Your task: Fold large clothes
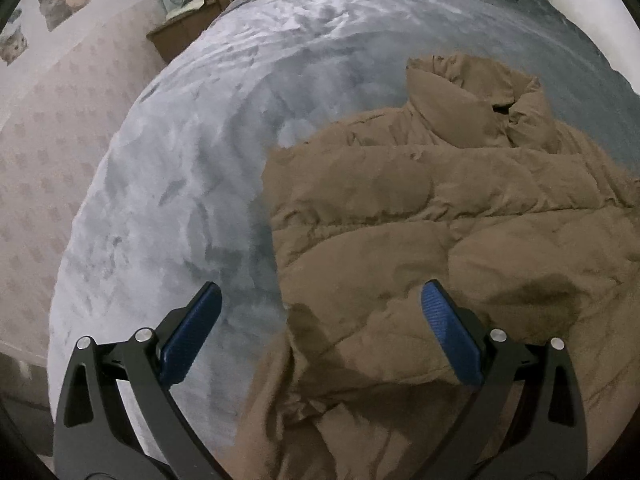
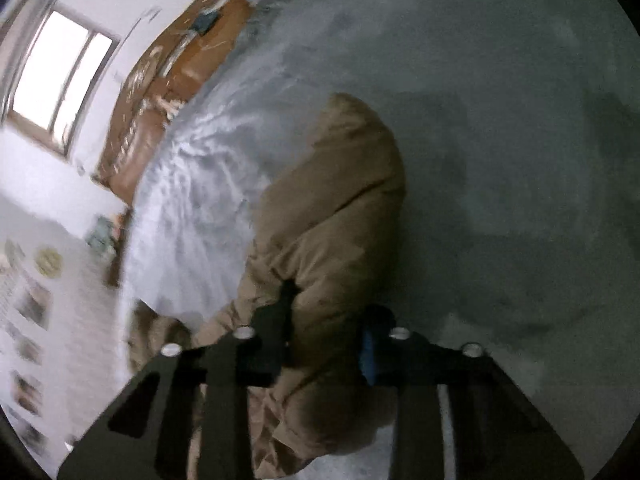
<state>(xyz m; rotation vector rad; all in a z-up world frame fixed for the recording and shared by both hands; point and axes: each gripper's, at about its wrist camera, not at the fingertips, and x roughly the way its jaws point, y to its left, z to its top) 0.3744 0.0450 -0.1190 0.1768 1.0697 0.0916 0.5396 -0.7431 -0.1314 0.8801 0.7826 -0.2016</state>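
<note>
The left gripper (image 1: 320,320) pointed steeply down over the bed, its jaws spread wide with nothing between the blue pads (image 1: 192,334); one pad hung above the grey-blue blanket (image 1: 192,152) at about 7 o'clock in the left wrist view, the other above the brown puffer jacket (image 1: 440,208) at about 5 o'clock, and neither could be seen to touch what lay below. The jacket lay spread on the blanket, filling the view from 2 to 6 o'clock, with its collar (image 1: 472,100) standing up toward 1 o'clock. The right gripper (image 2: 326,344) angled down and sat rolled to one side, so that the room tilted in its blurred view. Its jaws stood close together, clamped on a thick fold of the jacket's sleeve (image 2: 340,208), which ran from between the fingers up toward 12 o'clock and lay over the blanket. A wooden headboard (image 2: 188,68) and a bright window (image 2: 60,76) showed toward 10 and 11 o'clock.
</note>
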